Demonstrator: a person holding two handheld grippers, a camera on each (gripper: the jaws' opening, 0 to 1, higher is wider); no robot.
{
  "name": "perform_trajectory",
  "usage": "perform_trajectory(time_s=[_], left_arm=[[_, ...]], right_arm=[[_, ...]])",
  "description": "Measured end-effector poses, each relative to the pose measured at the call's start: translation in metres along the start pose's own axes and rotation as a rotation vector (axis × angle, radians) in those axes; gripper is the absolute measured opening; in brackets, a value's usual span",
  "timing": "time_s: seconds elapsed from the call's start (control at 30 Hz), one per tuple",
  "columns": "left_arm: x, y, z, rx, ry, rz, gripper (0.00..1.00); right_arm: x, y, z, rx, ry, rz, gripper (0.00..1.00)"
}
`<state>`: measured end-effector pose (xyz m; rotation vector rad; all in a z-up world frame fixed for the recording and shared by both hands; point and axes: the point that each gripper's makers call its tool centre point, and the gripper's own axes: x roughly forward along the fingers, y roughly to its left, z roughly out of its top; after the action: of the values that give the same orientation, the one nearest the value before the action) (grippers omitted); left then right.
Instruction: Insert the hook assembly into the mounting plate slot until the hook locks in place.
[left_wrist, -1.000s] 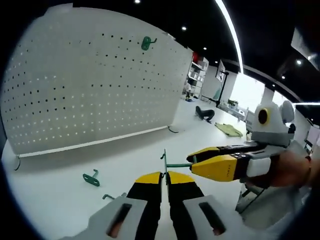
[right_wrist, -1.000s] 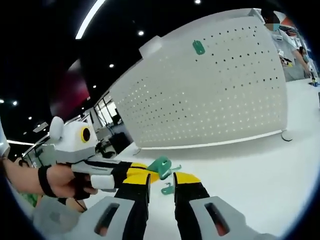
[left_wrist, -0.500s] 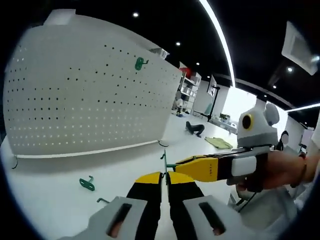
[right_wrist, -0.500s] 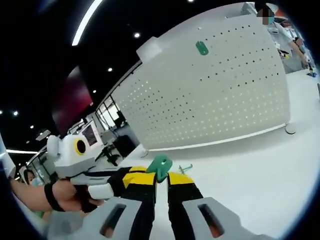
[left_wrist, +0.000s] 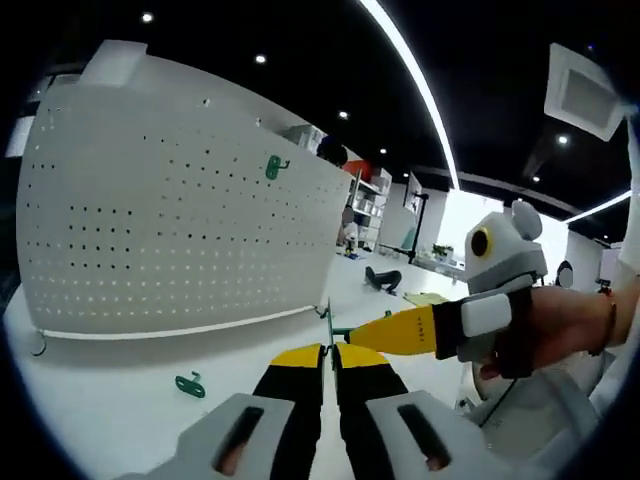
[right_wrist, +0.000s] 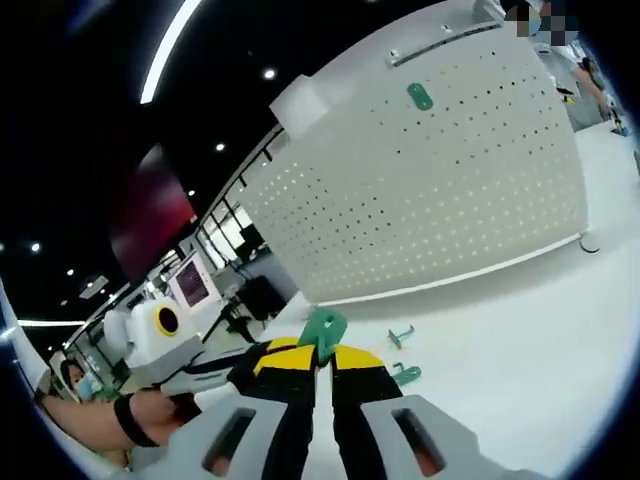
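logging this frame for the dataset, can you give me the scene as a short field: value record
surface: white table
board: white pegboard standing upright on the table
hook on board: one green hook hung near the top
loose hooks: one on the table in the left gripper view, two in the right gripper view
left gripper: shut on a thin green hook wire
right gripper: shut on a green mounting plate
state: the grippers meet; hook not shown locked

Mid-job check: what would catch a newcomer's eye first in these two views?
The big white pegboard standing on the table, with one green hook hung high on it. In front, the left gripper and right gripper meet, both shut on the green hook assembly. Spare hooks lie on the white table.
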<state>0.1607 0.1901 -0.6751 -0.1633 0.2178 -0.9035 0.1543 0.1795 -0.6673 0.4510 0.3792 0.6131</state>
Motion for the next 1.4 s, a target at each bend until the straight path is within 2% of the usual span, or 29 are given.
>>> perform_trajectory(time_s=[0.23,0.4,0.5,0.63,0.8,0.9,0.93,0.97,1.1,1.4], left_arm=[[-0.015,0.002,0.007,0.045,-0.033,-0.028,0.04],[-0.026,0.006,0.008,0.053,-0.054,-0.027,0.04],[-0.03,0.007,0.007,0.073,-0.038,-0.033,0.04],[-0.034,0.009,0.013,0.081,-0.06,-0.041,0.04],[-0.034,0.009,0.016,0.091,-0.065,-0.058,0.05],[-0.032,0.008,0.02,0.08,-0.069,-0.062,0.05],[-0.031,0.008,0.021,0.054,-0.069,-0.066,0.05],[-0.03,0.008,0.021,0.059,-0.063,-0.067,0.06],[-0.029,0.008,0.019,0.079,-0.036,-0.064,0.09],[-0.03,0.004,0.02,0.063,-0.047,-0.062,0.12]], right_arm=[[0.006,0.018,0.0,0.082,-0.009,0.019,0.03],[0.011,0.032,-0.002,0.065,-0.006,0.011,0.02],[0.013,0.036,-0.006,0.065,0.023,-0.005,0.02],[0.014,0.043,-0.003,0.027,0.021,-0.008,0.02],[0.013,0.044,0.001,0.013,0.03,-0.025,0.01],[0.012,0.044,0.006,-0.014,0.01,-0.038,0.01],[0.011,0.043,0.009,-0.028,-0.007,-0.047,0.01],[0.01,0.041,0.014,-0.045,-0.032,-0.062,0.01],[0.006,0.034,0.025,-0.043,-0.057,-0.073,0.01],[0.003,0.02,0.038,-0.095,-0.076,-0.099,0.01]])
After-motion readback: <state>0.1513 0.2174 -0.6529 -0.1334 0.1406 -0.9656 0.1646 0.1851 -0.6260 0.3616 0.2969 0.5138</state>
